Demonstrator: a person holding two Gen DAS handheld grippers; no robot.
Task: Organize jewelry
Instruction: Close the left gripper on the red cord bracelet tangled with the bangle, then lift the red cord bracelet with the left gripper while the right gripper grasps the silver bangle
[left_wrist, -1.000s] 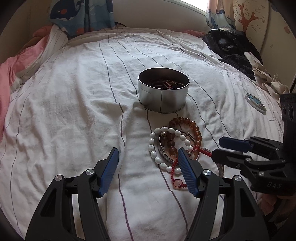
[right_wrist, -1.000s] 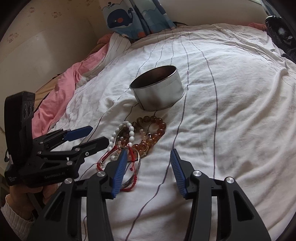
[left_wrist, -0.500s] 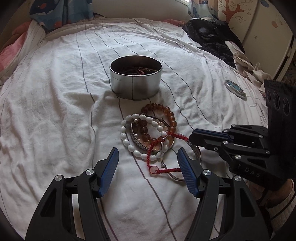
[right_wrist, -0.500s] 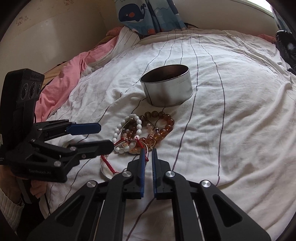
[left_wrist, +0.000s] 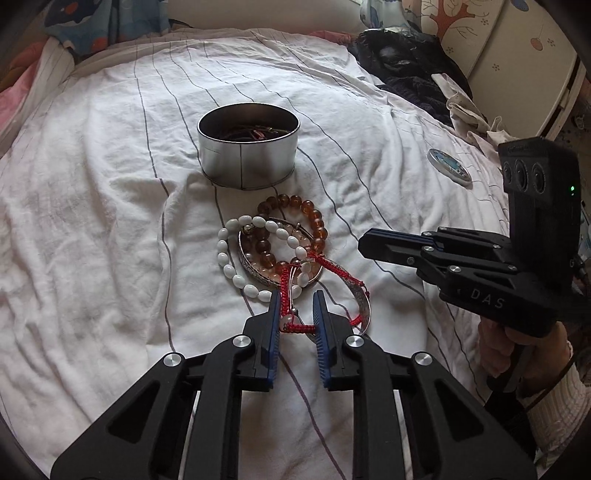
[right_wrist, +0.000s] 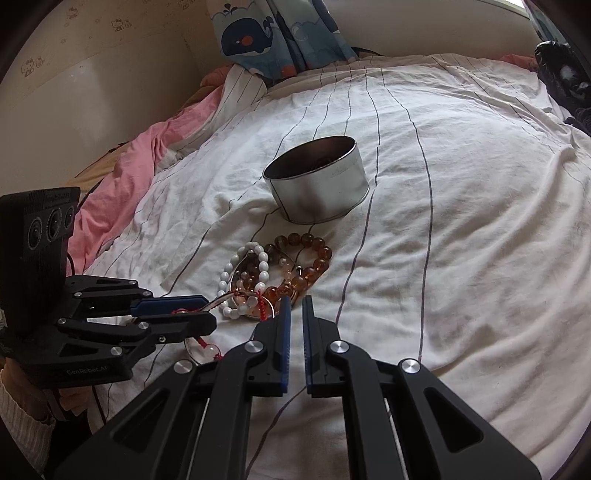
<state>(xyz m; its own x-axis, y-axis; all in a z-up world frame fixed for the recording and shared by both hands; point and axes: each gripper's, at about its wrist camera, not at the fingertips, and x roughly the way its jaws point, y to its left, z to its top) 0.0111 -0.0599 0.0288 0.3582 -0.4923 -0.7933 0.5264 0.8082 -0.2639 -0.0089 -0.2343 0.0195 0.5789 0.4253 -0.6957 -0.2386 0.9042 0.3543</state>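
Observation:
A pile of jewelry lies on the white striped bedsheet: a white bead bracelet (left_wrist: 236, 258), an amber bead bracelet (left_wrist: 312, 218), a silver bangle (left_wrist: 360, 295) and a red cord bracelet (left_wrist: 295, 326). A round metal tin (left_wrist: 248, 155) holding jewelry stands just beyond the pile. My left gripper (left_wrist: 296, 299) has narrowed around the red cord bracelet, with a gap still between the jaws. My right gripper (right_wrist: 294, 302) is shut and empty, hovering to the right of the pile; it shows in the left wrist view (left_wrist: 369, 242).
A small round lid (left_wrist: 448, 166) lies on the sheet to the right. Dark clothes (left_wrist: 406, 70) are heaped at the far right. A pink blanket (right_wrist: 122, 184) lies along the left side of the bed by the wall.
My left gripper moved forward over the red cord bracelet and its jaws closed in from wide open. My right gripper went from open to shut and stayed beside the pile.

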